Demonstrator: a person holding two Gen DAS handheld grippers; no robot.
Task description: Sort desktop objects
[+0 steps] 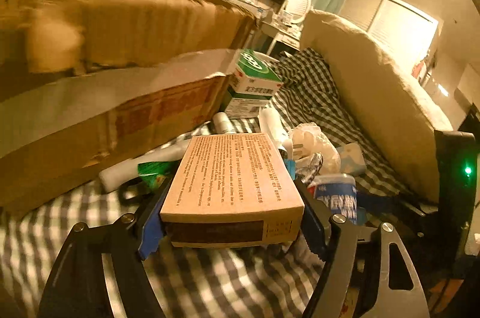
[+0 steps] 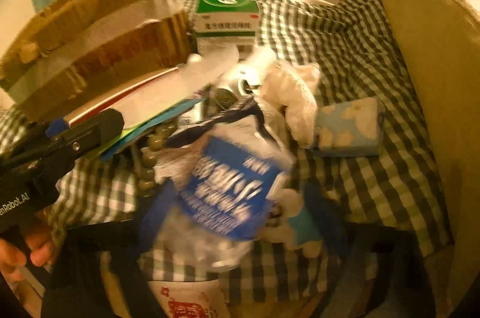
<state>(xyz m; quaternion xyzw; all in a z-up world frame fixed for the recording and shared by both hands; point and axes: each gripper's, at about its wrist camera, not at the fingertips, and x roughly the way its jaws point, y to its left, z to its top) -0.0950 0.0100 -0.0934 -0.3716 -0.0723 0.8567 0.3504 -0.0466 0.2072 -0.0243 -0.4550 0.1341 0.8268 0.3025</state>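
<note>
With its fingers clamped flat on the tan box (image 1: 231, 186), the left claw (image 1: 232, 223) lifts it toward the cardboard carton (image 1: 120, 84); the right claw's (image 2: 240, 228) grip is too blurred to tell.

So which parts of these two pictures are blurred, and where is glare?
Left wrist view: the cardboard box is smeared, the tan box sharp, lamp glare top right. Right wrist view: the blue packet is heavily motion-blurred; no glare.
</note>
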